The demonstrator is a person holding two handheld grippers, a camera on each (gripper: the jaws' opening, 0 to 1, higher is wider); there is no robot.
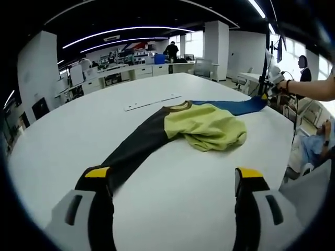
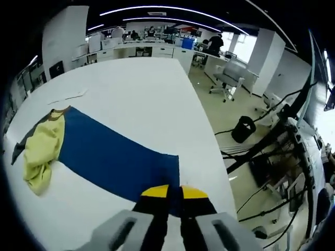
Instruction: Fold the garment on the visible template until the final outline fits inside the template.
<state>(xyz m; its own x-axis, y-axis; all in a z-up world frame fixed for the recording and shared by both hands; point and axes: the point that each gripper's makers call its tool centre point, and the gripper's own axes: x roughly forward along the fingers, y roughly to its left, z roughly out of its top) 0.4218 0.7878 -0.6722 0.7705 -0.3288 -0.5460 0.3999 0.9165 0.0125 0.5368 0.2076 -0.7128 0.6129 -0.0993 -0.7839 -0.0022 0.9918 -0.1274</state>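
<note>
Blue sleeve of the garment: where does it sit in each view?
Left gripper view: the blue sleeve lies right of centre, stretching toward the table's far right edge.
Right gripper view: the sleeve runs centre-left down to the shut right tongs.
Shared landmark: the yellow bunched body.

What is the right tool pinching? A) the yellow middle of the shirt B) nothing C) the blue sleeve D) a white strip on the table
C: in the right gripper view, the right tool is closed with its yellow tips together on the end of the blue sleeve, away from the yellow middle.
</note>
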